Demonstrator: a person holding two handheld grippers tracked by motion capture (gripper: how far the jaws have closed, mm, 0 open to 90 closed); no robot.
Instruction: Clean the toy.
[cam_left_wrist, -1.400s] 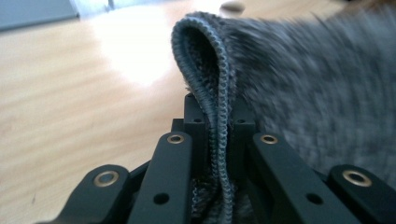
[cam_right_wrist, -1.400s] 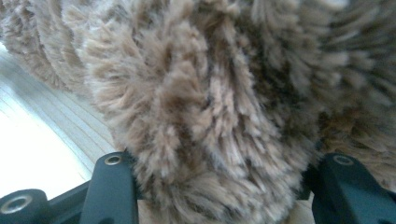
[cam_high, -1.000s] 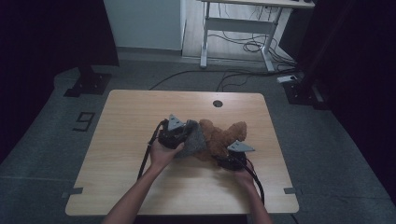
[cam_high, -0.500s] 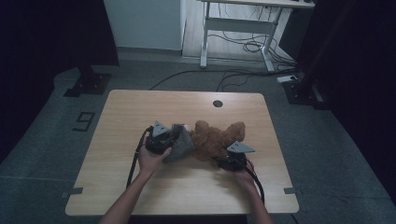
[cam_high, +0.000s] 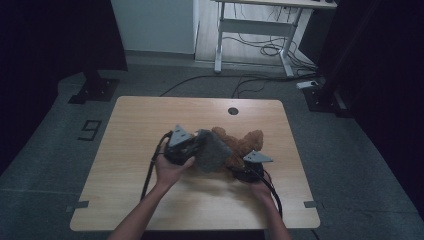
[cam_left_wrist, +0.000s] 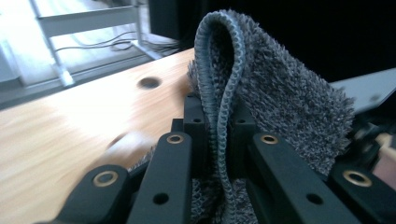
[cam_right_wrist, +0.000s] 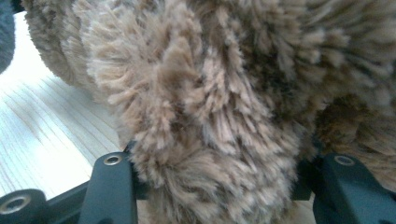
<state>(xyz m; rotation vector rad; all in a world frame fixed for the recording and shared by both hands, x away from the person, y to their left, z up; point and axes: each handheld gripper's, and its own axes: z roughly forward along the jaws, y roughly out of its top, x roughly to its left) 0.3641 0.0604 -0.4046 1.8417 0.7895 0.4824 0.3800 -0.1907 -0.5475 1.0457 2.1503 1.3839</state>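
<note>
A grey fuzzy cloth (cam_high: 211, 151) hangs from my left gripper (cam_high: 196, 148), lifted a little above the wooden table (cam_high: 140, 125). In the left gripper view the jaws are shut on the cloth's stitched edge (cam_left_wrist: 223, 126), which folds over in a loop above them. A brown plush toy (cam_high: 240, 146) lies on the table just right of the cloth. My right gripper (cam_high: 240, 167) is at the toy's near side, and in the right gripper view its jaws clamp a thick lobe of the brown plush (cam_right_wrist: 205, 140).
A round cable hole (cam_high: 232, 111) sits near the table's far edge. Black cables trail from both grippers toward the near edge. Beyond the table stand a white desk frame (cam_high: 250, 30) and floor cables. Bare wood lies to the left and front.
My left gripper swung left with the cloth, then came back right and rose, so the cloth hangs closer to the toy. The right gripper has held still on the toy.
</note>
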